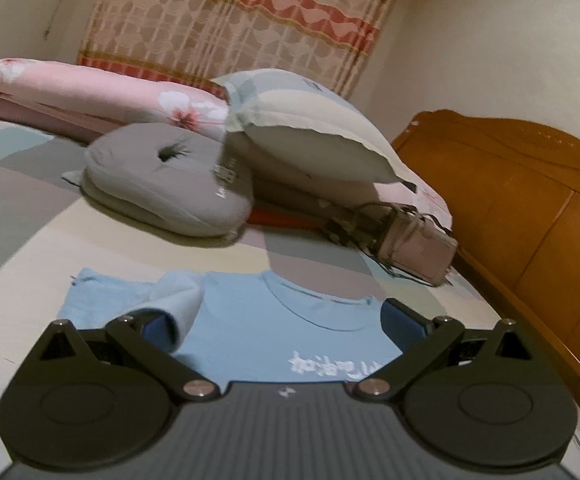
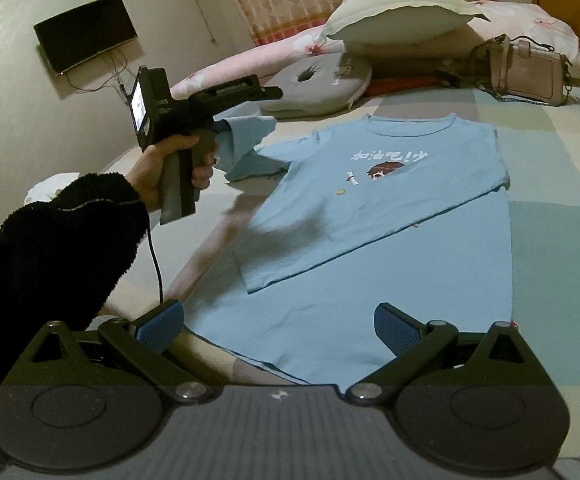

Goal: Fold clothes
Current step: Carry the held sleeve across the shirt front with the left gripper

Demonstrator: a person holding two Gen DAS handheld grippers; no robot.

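Right wrist view: we see our light blue cotton T-shirt with printed cartoon face [image 2: 389, 216] spread on the pastel checked bedsheet [image 2: 561, 216]. Our right gripper [image 2: 278, 322] hovers wide open over its hem. Our left gripper [image 1: 278, 320], fingers wide apart, has the sleeve draped over one finger [image 1: 158, 322]
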